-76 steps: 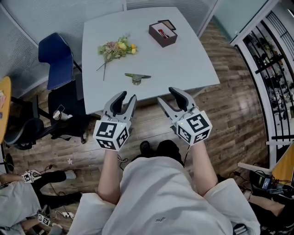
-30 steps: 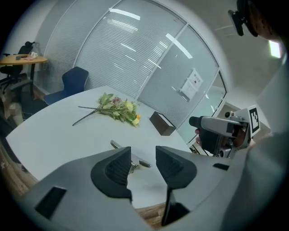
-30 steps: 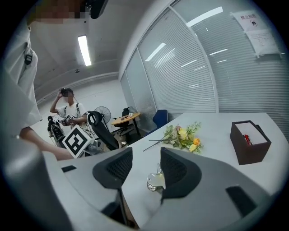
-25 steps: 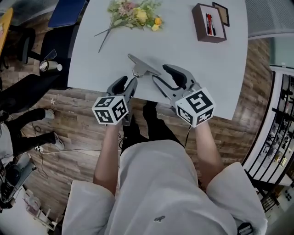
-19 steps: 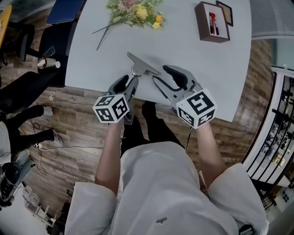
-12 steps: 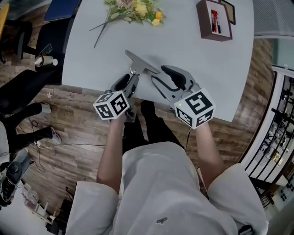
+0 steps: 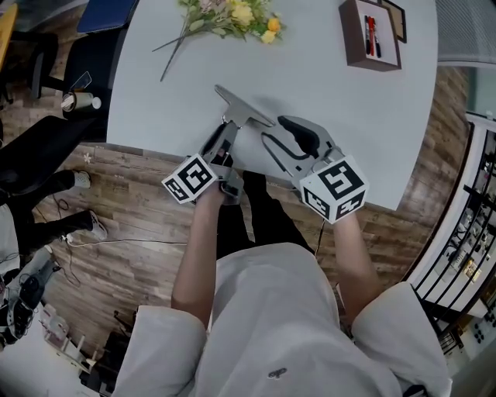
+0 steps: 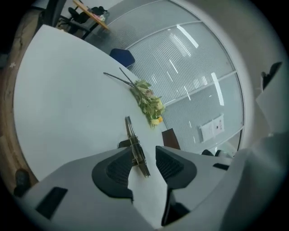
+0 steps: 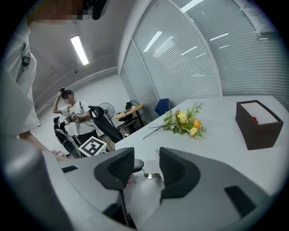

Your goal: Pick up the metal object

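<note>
While the flowers (image 7: 231,14) lie far left on the worktop (image 7: 325,85), the left tongs (image 7: 223,138) stand released at its near edge, pads on either side of the metal object's (image 7: 242,114) near end, which is close beside one pad and clear of the other. It lies flat, slanting away toward the flowers. Just right of it the right tongs (image 7: 277,133) are closing with nothing between their pads, and the box (image 7: 370,35) sits far right.

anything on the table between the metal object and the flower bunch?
Nothing. In the head view only bare grey table separates the metal object from the flower bunch. The left gripper view shows the same empty stretch.
</note>
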Tool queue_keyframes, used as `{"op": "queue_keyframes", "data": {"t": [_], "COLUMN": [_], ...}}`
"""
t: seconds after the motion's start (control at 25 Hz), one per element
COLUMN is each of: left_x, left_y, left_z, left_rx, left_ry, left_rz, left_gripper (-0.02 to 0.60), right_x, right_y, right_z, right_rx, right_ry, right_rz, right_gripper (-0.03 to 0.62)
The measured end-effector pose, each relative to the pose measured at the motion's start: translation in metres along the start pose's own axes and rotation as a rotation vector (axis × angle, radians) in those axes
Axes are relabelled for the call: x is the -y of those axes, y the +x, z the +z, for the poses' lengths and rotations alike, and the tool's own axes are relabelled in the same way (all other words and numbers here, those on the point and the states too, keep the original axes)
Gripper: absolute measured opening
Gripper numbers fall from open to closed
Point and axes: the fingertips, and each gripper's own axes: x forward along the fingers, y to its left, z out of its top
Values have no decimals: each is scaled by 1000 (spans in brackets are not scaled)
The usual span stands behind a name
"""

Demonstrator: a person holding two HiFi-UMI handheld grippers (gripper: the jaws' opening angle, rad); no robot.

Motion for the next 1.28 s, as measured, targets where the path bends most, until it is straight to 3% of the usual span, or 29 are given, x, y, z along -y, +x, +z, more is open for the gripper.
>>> {"op": "queue_keyframes", "data": {"t": [0.44,0.6,1.28], "left_x": [-2,-4,-8], "left_y": [15,18,29], "left_z": [-5,-2,-2], "left_rx": [27,59,48], "left_ry": [-133,-157,-199], "left_rz": [11,31,29], "left_gripper": [152,119,37], "right_x": [8,11,8], "right_y": [-5,-6,-2], "right_z": [-8,-9,-10], "right_rx": [-1,-1,5], "right_ry": [25,34,59], "right_rz": [8,11,32], "right_gripper": [161,152,142]}}
